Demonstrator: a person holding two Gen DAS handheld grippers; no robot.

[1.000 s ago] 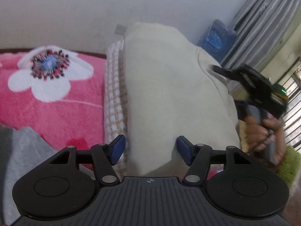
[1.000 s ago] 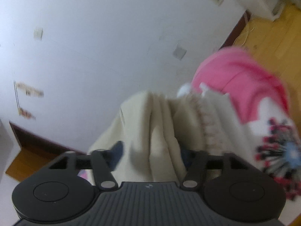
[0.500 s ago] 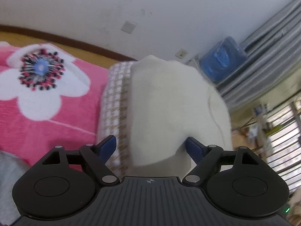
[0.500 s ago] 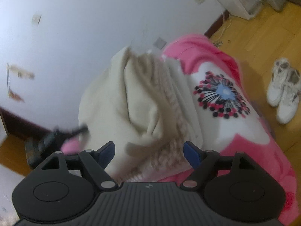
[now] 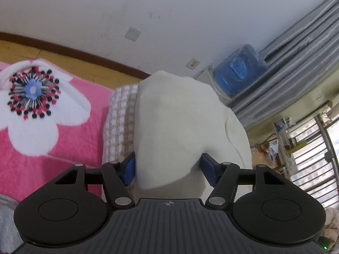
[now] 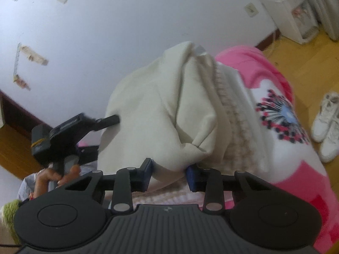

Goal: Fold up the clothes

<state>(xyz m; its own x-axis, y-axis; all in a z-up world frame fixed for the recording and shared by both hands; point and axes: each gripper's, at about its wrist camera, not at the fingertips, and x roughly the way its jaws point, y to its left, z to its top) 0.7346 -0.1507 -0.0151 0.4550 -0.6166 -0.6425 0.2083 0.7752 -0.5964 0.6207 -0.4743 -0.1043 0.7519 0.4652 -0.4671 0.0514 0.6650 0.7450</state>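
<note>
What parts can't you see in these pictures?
- Left wrist view: the cream garment covers most of the checked cloth and hides whether the left tool pinches it.
- Right wrist view: the garment's folds hide the front end of the other tool; the hand holding it is partly cut off by the right tool.
- Right wrist view: the white shoes are blurred.

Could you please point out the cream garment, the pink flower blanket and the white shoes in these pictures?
cream garment [image 5: 180, 122], left wrist view, on its broad smooth front.
pink flower blanket [image 5: 84, 144], left wrist view, on plain pink fabric beside the flower.
white shoes [image 6: 326, 124], right wrist view, on the nearer shoe's upper.
</note>
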